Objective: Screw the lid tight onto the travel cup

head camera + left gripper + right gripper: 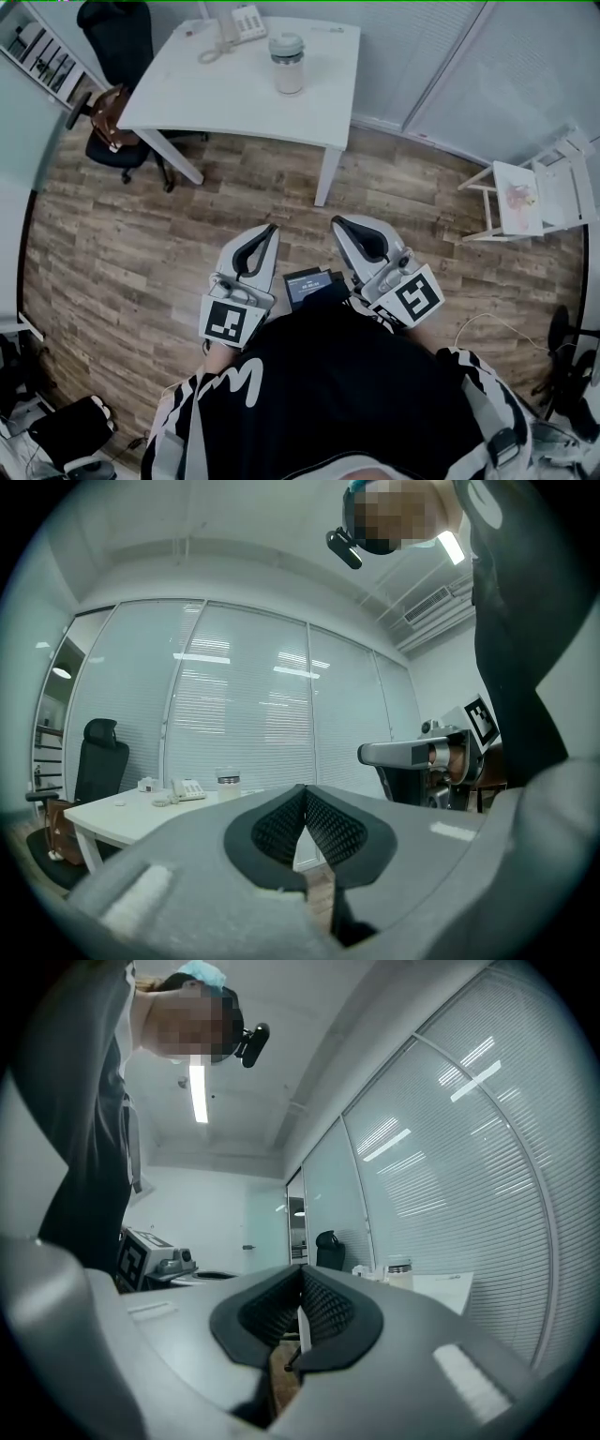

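The white travel cup (288, 66) with its grey lid stands on the table (216, 98) at the top, while the left claw (270, 232) and the right claw (337, 224) are squeezed closed.

The cup (288, 64) on the desk (206, 94) is too small to tell whether its lid (286, 42) is screwed tight. The chair (114, 42) is cut by the head view's top edge

A white table (234, 103) stood on the wood floor (141, 253), carrying a travel cup (288, 64) and a telephone (246, 22).
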`<state>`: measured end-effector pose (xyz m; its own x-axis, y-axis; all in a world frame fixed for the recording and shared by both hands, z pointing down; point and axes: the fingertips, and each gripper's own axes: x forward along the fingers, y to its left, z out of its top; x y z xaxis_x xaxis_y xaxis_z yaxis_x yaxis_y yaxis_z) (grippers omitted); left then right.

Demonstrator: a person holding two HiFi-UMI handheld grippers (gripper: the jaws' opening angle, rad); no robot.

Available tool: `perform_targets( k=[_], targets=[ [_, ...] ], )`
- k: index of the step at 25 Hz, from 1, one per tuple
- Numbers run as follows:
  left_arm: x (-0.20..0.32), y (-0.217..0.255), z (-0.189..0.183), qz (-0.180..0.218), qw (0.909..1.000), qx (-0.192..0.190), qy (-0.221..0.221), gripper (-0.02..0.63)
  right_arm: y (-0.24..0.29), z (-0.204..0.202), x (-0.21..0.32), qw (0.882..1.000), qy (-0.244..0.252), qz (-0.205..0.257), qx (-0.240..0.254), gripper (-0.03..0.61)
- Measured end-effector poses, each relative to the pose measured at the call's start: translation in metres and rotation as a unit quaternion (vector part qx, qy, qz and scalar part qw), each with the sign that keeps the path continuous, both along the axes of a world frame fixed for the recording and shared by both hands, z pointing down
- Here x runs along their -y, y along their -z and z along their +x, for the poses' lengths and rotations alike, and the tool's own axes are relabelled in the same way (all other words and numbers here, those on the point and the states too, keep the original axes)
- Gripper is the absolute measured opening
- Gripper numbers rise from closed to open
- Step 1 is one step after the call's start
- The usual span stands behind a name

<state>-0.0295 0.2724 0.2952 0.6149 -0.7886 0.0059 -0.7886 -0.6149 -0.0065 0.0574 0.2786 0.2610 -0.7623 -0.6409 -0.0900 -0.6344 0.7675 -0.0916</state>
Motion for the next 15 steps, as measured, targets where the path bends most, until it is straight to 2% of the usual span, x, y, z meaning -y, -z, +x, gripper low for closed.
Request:
perform_targets(
  k=[15],
  targets=[
    [0.020,-0.009,0.008,-0.005,0.9999,-0.011,0.012,0.002,-0.012,0.001,0.019,1.000,0.015,-0.010,0.001,0.001]
  ],
)
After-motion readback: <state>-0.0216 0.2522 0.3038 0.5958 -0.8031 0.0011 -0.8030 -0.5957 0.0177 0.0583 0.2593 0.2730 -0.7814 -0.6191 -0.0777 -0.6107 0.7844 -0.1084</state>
